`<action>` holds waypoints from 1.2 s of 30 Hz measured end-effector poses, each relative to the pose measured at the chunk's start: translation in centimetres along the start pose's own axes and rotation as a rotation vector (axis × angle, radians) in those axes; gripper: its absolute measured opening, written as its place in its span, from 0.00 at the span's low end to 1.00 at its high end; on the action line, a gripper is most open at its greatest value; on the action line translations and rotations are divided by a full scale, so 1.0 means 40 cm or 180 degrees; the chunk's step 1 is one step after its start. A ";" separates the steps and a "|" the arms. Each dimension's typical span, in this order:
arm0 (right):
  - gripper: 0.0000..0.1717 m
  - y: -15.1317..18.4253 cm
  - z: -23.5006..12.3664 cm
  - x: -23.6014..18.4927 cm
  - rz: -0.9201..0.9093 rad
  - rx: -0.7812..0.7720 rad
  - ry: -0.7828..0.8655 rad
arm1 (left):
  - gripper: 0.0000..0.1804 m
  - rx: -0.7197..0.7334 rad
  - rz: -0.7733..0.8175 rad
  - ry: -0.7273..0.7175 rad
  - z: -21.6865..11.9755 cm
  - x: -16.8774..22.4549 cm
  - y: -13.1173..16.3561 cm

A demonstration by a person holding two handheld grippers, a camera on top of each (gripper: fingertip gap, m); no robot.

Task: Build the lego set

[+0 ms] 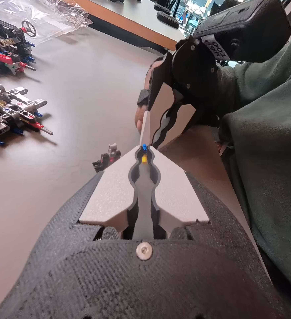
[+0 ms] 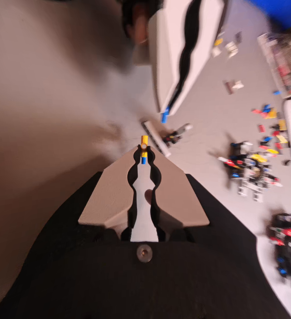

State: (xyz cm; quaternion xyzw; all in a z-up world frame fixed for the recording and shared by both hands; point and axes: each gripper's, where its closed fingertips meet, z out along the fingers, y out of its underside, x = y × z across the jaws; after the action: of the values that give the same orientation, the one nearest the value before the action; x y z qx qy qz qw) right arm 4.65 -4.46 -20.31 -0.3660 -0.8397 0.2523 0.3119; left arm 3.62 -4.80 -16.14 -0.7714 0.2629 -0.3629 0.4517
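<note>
The left gripper (image 1: 144,149) pinches a small blue plastic pin (image 1: 144,148); the right gripper (image 2: 143,149) holds a yellow plastic connector (image 2: 144,144) with a blue peg – both above the grey worktop (image 1: 89,96), tips near – best kept aligned.

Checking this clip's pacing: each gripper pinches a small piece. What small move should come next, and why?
Probably shift the left gripper so that its blue pin lines up with the yellow connector pinched in the right gripper. The two pieces are apart, and the connector shows an open round hole that looks free to take a pin.
</note>
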 end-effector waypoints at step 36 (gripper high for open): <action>0.03 -0.057 -0.056 0.057 -0.0100 0.0822 0.0413 | 0.02 0.0201 -0.0314 0.0037 0.002 -0.003 -0.021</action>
State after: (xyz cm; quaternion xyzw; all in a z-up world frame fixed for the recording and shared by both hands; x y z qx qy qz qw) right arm 3.97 -3.63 -16.52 -0.3252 -0.7840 0.3291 0.4140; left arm 3.68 -4.30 -15.46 -0.7667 0.2156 -0.3973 0.4558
